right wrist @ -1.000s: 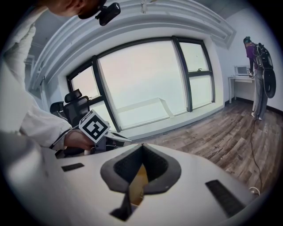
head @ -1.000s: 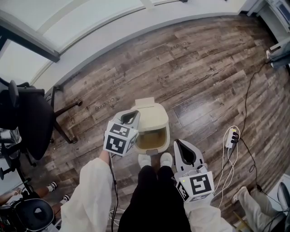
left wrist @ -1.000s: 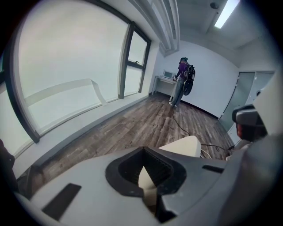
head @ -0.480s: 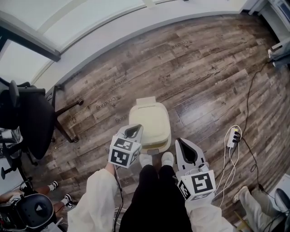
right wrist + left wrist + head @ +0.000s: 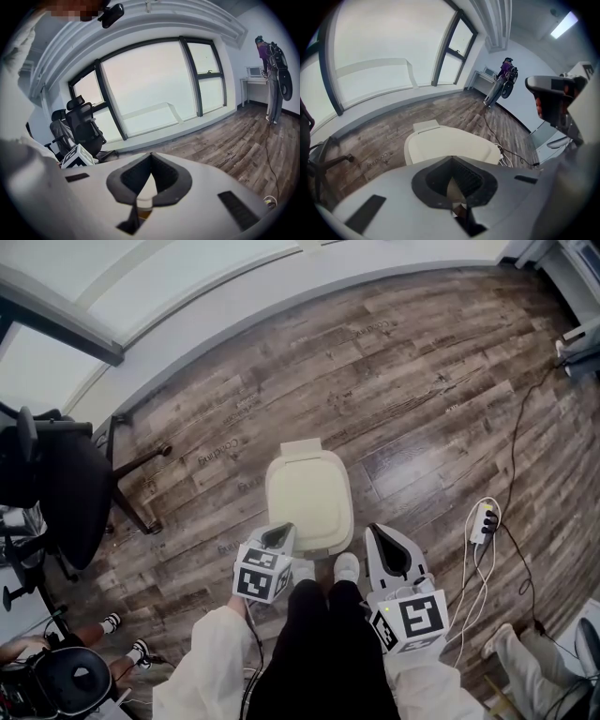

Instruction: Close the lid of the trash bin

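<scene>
The cream trash bin (image 5: 309, 501) stands on the wood-plank floor (image 5: 422, 381) just in front of the person's white shoes (image 5: 346, 567). Its lid (image 5: 307, 486) lies flat and shut over the body, with the hinge block on the far side, toward the window wall. The left hand-held gripper (image 5: 278, 533) sits at the bin's near-left corner and points toward the lid. From the head view I cannot tell whether its tip touches the rim. In the left gripper view its two jaws meet at the tips with nothing between them, and the closed lid (image 5: 450, 145) fills the space just beyond. The right hand-held gripper (image 5: 377, 531) is held just beside the bin's near-right corner, apart from it, and points forward. In the right gripper view its jaws (image 5: 151, 155) are likewise pressed together and hold nothing, with the floor and the big window (image 5: 154, 89) beyond. A black office chair (image 5: 52, 484) stands well to the left of the bin. A white power strip (image 5: 482, 520) with its cables lies on the floor to the right. A person with a backpack (image 5: 500, 84) stands by the far wall, well away from the bin.
</scene>
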Demonstrator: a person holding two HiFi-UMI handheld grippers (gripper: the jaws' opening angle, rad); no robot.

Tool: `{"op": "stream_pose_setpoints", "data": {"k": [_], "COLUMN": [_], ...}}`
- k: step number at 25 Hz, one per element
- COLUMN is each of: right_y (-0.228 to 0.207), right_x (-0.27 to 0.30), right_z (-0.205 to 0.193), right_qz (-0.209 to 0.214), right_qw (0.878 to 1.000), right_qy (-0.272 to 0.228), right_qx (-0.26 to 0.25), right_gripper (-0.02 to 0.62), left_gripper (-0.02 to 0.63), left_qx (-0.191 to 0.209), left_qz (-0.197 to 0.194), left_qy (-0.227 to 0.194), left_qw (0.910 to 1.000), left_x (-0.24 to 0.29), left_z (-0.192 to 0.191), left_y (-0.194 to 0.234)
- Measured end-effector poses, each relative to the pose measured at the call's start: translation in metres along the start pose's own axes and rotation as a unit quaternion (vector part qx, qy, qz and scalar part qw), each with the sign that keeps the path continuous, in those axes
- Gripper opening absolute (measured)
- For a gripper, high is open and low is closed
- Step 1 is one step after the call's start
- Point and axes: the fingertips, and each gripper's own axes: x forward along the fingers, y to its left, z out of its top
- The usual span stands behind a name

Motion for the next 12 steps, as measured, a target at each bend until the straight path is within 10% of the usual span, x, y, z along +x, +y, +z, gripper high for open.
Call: {"op": "stream_pose_setpoints", "data": {"k": [12], "right_y": [0.001], "right_x": [0.002], "right_z": [-0.014], "right_qz": [0.001], "right_qw": [1.000], "right_qy": [0.013], "right_qx": [0.005], "right_gripper": [0.023], "left_gripper": [0.005], "left_qx": [-0.023], "left_qz": [0.012], "left_qy": [0.021], "left_qw": [0.9995], "left_x": [0.012], "left_z": [-0.029], "left_y": [-0.001]}}
